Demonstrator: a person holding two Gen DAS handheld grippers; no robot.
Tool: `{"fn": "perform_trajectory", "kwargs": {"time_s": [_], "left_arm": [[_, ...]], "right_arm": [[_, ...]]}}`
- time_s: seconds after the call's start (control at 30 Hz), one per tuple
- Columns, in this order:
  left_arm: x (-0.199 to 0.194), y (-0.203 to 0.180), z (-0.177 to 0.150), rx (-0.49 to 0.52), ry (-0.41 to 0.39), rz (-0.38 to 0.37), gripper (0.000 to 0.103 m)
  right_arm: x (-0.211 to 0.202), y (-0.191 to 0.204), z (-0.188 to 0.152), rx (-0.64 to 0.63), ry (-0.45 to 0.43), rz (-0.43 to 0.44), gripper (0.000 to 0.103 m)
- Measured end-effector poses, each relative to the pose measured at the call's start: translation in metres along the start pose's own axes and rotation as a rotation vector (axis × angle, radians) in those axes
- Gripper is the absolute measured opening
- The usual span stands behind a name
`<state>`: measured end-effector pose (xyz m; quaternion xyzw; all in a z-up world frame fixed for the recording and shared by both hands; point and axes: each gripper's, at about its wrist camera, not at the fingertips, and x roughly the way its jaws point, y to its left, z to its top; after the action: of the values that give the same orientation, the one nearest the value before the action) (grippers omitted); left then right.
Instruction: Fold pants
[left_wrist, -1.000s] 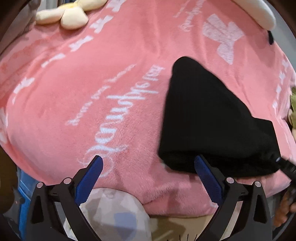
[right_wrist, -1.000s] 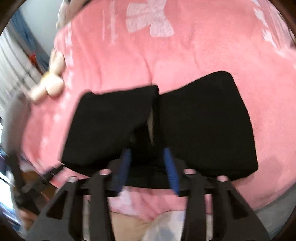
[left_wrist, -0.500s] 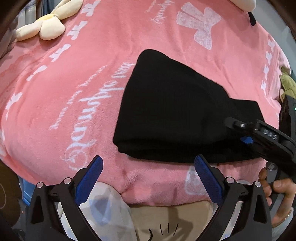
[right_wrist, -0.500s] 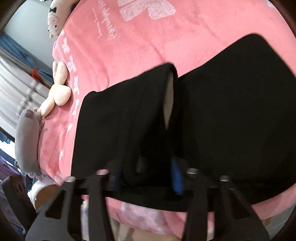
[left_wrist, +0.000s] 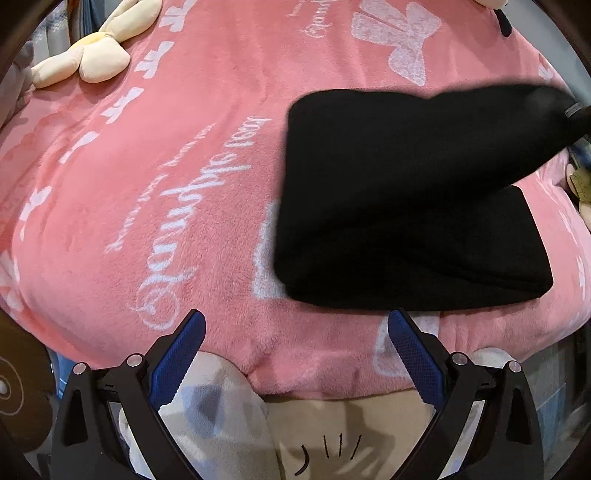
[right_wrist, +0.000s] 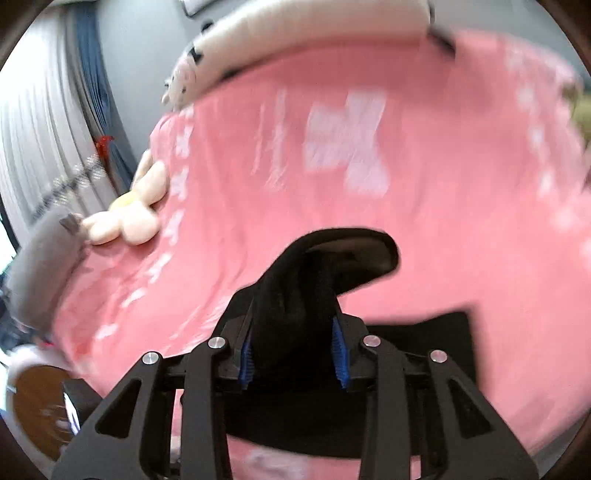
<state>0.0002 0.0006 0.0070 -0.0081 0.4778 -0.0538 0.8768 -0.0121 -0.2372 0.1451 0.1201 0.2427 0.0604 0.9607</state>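
Note:
The black pants (left_wrist: 399, 206) lie folded on a pink blanket (left_wrist: 166, 184) at the right of the left wrist view. One layer is lifted up toward the right edge. My left gripper (left_wrist: 293, 332) is open and empty, just in front of the pants' near edge. In the right wrist view my right gripper (right_wrist: 293, 354) is shut on a bunched end of the black pants (right_wrist: 314, 273) and holds it raised above the blanket (right_wrist: 424, 206). The rest of the pants hangs below the fingers.
A cream plush toy (left_wrist: 88, 59) lies at the far left of the bed; it also shows in the right wrist view (right_wrist: 129, 218). A grey plush (right_wrist: 40, 266) and a long white pillow (right_wrist: 295, 40) lie at the bed's edges. Curtains (right_wrist: 44, 140) hang at the left.
My right gripper has lifted the held end of the pants up off the bed and away to the right. My left gripper stays open and has shifted left of the pants.

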Motion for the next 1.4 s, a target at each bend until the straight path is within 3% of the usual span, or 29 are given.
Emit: {"fn": "perform_trajectory", "kwargs": {"time_s": [0.07,0.1,0.17,0.23,0.37,0.6,0.63,0.7,0.77,0.87,0.9,1.03,1.1,1.17,1.23,1.27,1.3,1.33,1.37,1.4], "left_arm": [[0.001,-0.001,0.0,0.0,0.002,-0.005,0.098],[0.002,-0.001,-0.001,0.0,0.004,-0.008,0.098],[0.004,0.0,-0.003,-0.005,0.011,-0.009,0.098],[0.008,-0.001,-0.004,-0.012,0.021,-0.014,0.098],[0.013,-0.002,-0.005,-0.011,0.052,-0.024,0.098],[0.011,-0.008,0.001,-0.006,0.036,-0.026,0.098],[0.012,-0.009,0.001,-0.006,0.035,-0.027,0.098],[0.012,-0.011,0.001,0.0,0.036,-0.033,0.098],[0.012,-0.011,-0.001,0.001,0.035,-0.037,0.098],[0.009,-0.008,-0.004,-0.001,0.03,-0.029,0.098],[0.008,-0.006,-0.005,-0.005,0.028,-0.026,0.098],[-0.005,0.009,-0.015,-0.029,0.031,-0.004,0.098],[-0.011,0.018,-0.018,-0.046,0.027,0.01,0.098],[-0.016,0.028,-0.021,-0.063,0.031,0.019,0.098],[-0.017,0.036,-0.022,-0.078,0.034,0.021,0.098],[-0.017,0.039,-0.022,-0.083,0.032,0.018,0.098],[-0.016,0.041,-0.022,-0.085,0.032,0.015,0.098],[-0.015,0.041,-0.022,-0.086,0.034,0.011,0.098],[-0.013,0.041,-0.021,-0.084,0.035,0.001,0.098],[-0.011,0.038,-0.02,-0.078,0.035,-0.011,0.098]], "right_arm": [[-0.011,-0.012,-0.003,-0.043,-0.011,-0.106,0.033],[-0.007,-0.027,-0.015,-0.058,0.024,-0.177,0.034],[0.016,-0.063,-0.043,-0.017,0.143,-0.239,0.034],[0.052,-0.114,-0.088,0.157,0.317,-0.243,0.034],[0.047,-0.118,-0.094,0.227,0.256,-0.179,0.035],[0.06,-0.134,-0.086,0.322,0.286,-0.101,0.047],[0.063,-0.138,-0.087,0.336,0.291,-0.095,0.039],[0.067,-0.135,-0.083,0.345,0.321,-0.087,0.033],[0.066,-0.111,-0.066,0.322,0.299,-0.026,0.032],[0.068,-0.038,-0.014,0.204,0.262,0.146,0.032],[0.069,0.0,0.011,0.17,0.245,0.273,0.032],[0.061,0.091,0.064,0.115,0.213,0.643,0.032],[0.049,0.112,0.077,0.099,0.182,0.725,0.032],[0.042,0.104,0.071,0.082,0.141,0.666,0.032],[0.046,0.065,0.048,0.098,0.142,0.499,0.033],[0.051,0.039,0.031,0.107,0.16,0.382,0.033],[0.057,0.002,0.004,0.11,0.191,0.189,0.031],[0.06,-0.022,-0.016,0.099,0.225,0.039,0.018],[0.062,-0.059,-0.049,0.089,0.293,-0.188,0.012],[0.06,-0.079,-0.066,0.095,0.328,-0.272,0.012]]}}
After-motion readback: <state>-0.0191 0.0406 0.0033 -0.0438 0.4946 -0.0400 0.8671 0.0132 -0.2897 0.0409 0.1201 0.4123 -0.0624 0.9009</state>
